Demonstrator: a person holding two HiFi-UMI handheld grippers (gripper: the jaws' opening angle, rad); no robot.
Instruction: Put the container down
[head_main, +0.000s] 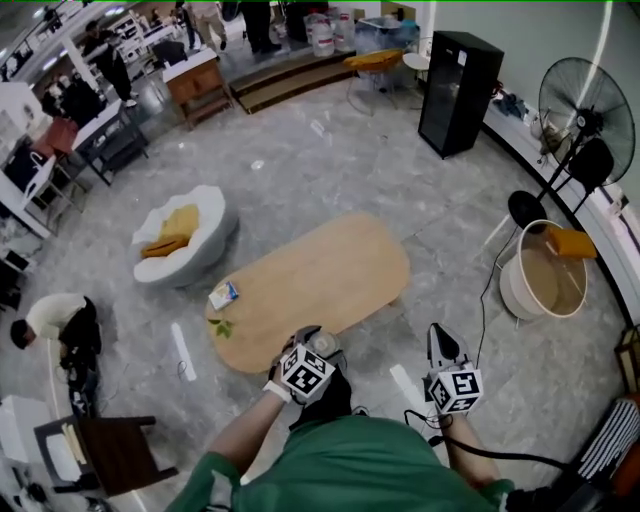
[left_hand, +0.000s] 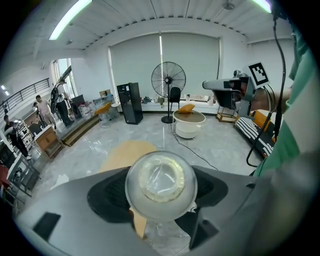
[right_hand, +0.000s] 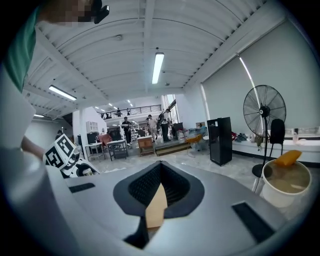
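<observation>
While clamped between both jaws of the left gripper (head_main: 312, 352), the clear round plastic container (left_hand: 161, 185) with crumpled film inside hangs above the near end of the light wooden oval table (head_main: 330, 275). Just to its right, the right gripper (right_hand: 159, 186) has its jaws pressed together with nothing between them. Toward the tabletop's left end lie a small white packet (head_main: 223, 295) and a green leafy sprig (head_main: 220, 327). Well beyond, a white tub (head_main: 520, 290) stands on the grey marble floor (head_main: 300, 180).

left hand-held gripper (head_main: 312, 350): holds container (head_main: 324, 343) at table (head_main: 320, 280) near edge | right hand-held gripper (head_main: 441, 338): over floor (head_main: 530, 370)
</observation>
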